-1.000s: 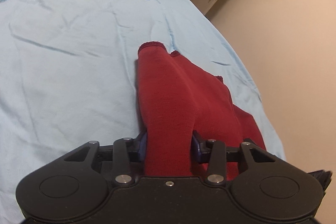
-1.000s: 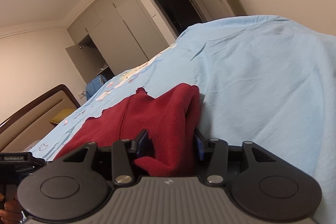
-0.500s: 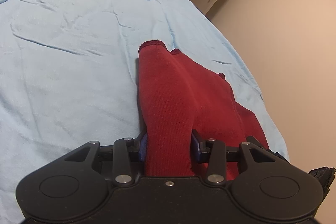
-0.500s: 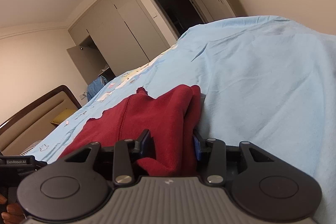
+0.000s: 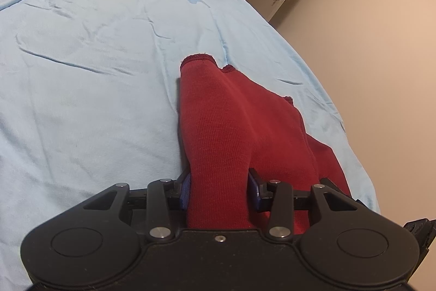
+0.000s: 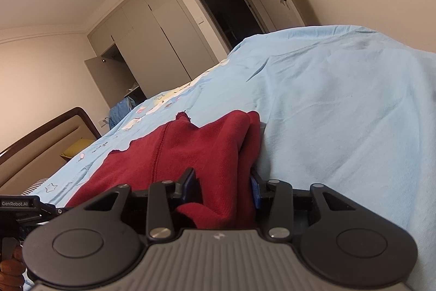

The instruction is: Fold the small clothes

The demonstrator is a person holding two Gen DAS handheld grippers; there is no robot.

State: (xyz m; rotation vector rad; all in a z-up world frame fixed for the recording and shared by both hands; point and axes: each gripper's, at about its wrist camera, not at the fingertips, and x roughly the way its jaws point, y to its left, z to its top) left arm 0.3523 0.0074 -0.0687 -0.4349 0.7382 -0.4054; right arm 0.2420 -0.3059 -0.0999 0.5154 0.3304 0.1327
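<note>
Red garment (image 5: 239, 127) on blue bed (image 5: 95, 72) — long axis straight ahead, near end clamped in left tongs (image 5: 219, 194), right tongs (image 6: 224, 191) clamped alongside.

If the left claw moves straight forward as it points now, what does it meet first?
Only the dark red knit garment it already grips; beyond that, probably the light blue bedsheet, though depth is unclear.
</note>
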